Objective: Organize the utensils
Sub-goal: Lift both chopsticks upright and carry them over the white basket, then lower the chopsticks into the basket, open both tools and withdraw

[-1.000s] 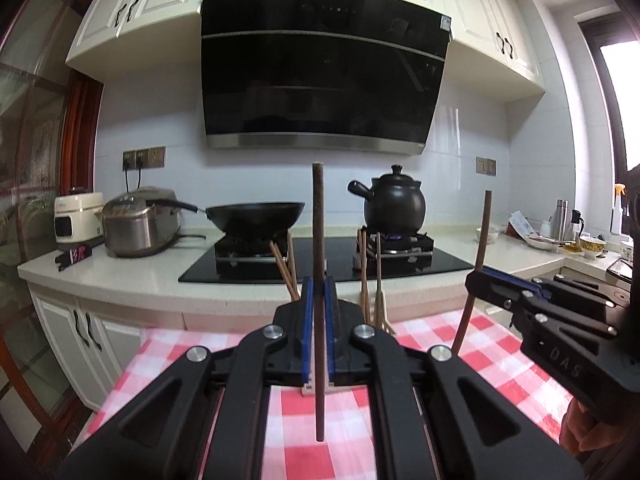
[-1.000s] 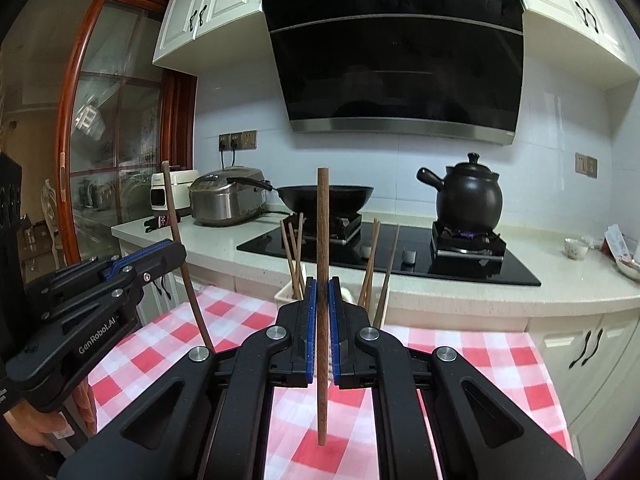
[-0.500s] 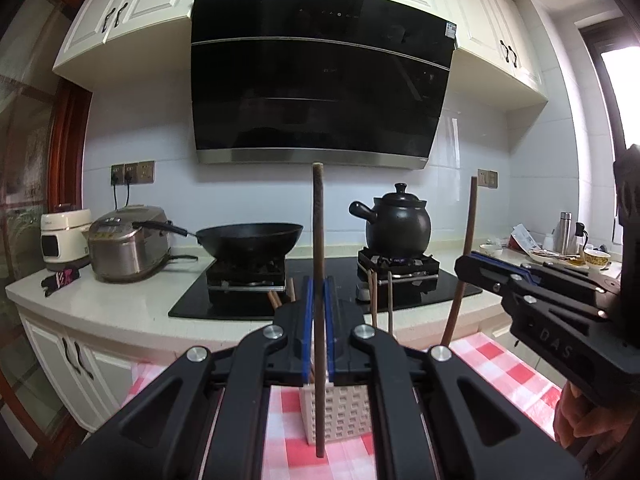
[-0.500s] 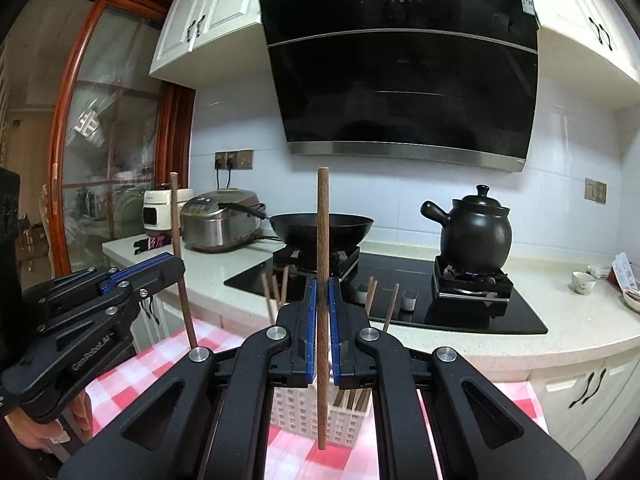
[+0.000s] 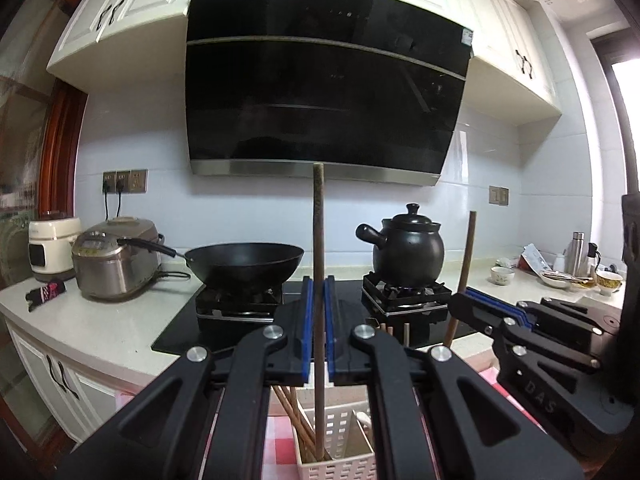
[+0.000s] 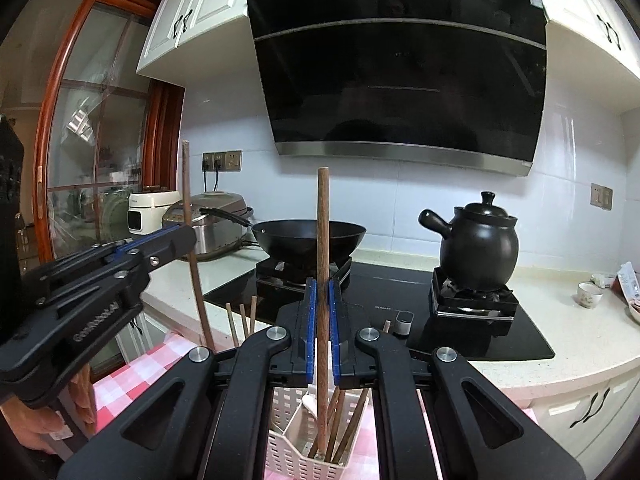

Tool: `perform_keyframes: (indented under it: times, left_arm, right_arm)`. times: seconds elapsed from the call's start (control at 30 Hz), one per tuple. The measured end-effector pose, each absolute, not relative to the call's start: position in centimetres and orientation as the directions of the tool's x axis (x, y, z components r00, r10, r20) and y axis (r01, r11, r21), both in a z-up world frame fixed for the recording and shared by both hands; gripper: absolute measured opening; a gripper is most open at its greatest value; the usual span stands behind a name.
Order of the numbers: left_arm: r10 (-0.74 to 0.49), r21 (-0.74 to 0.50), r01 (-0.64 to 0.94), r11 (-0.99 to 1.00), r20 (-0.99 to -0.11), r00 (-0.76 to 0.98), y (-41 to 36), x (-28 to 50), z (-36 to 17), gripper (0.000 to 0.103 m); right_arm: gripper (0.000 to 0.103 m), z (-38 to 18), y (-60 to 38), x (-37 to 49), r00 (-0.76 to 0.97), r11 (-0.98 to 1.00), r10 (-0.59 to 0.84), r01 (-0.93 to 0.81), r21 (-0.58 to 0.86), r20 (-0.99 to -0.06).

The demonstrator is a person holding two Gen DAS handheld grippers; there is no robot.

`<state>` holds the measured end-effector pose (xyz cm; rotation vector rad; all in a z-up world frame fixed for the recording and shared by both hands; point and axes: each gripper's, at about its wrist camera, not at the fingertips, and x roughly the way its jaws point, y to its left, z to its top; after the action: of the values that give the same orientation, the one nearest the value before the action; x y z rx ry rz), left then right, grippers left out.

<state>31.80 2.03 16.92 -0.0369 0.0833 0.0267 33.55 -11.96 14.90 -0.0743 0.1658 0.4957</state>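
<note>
My left gripper [image 5: 319, 294] is shut on a dark wooden chopstick [image 5: 319, 232] that stands upright. Its lower end shows over the open top of the white slotted basket [image 5: 348, 470], which holds several chopsticks. My right gripper [image 6: 322, 294] is shut on a second upright chopstick [image 6: 322, 224], whose tip shows among the sticks in the basket [image 6: 286, 446]. Each view shows the other gripper beside it: the right gripper [image 5: 466, 300] with its chopstick [image 5: 468, 248], and the left gripper [image 6: 186, 236] with its chopstick [image 6: 186, 184]. Whether the tips touch the basket floor is hidden.
Behind the basket runs a white counter [image 5: 100, 328] with a black hob, a wok [image 5: 244, 264], a black clay pot [image 5: 408, 248] and a rice cooker [image 5: 116, 260]. A range hood hangs above. The basket stands on a red-and-white checked cloth [image 6: 132, 376]. Cups and bowls sit at the far right.
Both grippers have moved forward toward the counter and risen a little, each keeping its chopstick. The basket, earlier ahead of them, now lies right under the fingers.
</note>
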Motion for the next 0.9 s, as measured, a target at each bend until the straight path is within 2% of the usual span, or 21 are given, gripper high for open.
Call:
perform_keyframes:
  times: [0.37,0.67,0.9]
  left_arm:
    - [0.010,-0.114,-0.034,0.993,-0.201,0.979,4.3,37.4,10.5,0.006]
    - [0.000,-0.082,-0.027,0.996,-0.310,0.951,4.8,39.5,6.2,0.007]
    - [0.025,-0.089,-0.054,0.995,-0.298,0.954,5.6,38.6,5.8,0.032]
  right_arm:
    - [0.006,10.5,-10.6,38.0,0.839,0.872,0.469,-0.490,-0.009,-0.275]
    - [0.006,6.1,-9.3,40.7,0.787,0.864,0.466,-0.503,0.017,-0.404]
    - [0.009,5.6,-10.3,41.3,0.791,0.878,0.452,-0.477,0.049,-0.412]
